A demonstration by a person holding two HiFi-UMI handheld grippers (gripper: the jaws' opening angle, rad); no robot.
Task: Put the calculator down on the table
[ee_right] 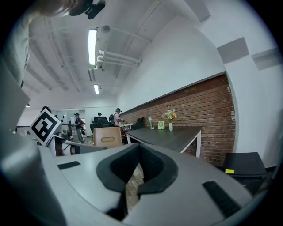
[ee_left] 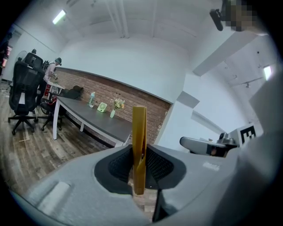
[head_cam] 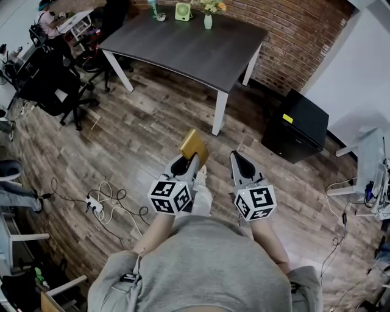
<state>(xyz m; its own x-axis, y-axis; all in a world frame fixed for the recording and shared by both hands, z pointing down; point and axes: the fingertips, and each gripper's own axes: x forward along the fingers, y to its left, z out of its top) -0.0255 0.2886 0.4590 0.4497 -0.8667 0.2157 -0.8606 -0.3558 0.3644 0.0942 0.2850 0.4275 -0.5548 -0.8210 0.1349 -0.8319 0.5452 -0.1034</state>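
A flat gold calculator [head_cam: 195, 146] stands on edge between the jaws of my left gripper [head_cam: 190, 163], which is shut on its lower part. In the left gripper view the calculator [ee_left: 139, 141] shows edge-on and rises above the black pads [ee_left: 117, 165]. My right gripper [head_cam: 239, 159] is level beside the left one, shut, with nothing in it. From the right gripper view the calculator [ee_right: 107, 137] appears to the left, face-on. The dark grey table [head_cam: 183, 49] with white legs stands some way ahead, across the wooden floor. Both grippers are over the floor, well short of it.
On the table's far edge are a green fan [head_cam: 183, 11], a small vase [head_cam: 208, 21] and a bottle [head_cam: 152, 7]. A black cabinet [head_cam: 295, 125] stands right of the table. Black office chairs [head_cam: 55, 85] are at the left, a power strip with cables [head_cam: 97, 204] lies on the floor.
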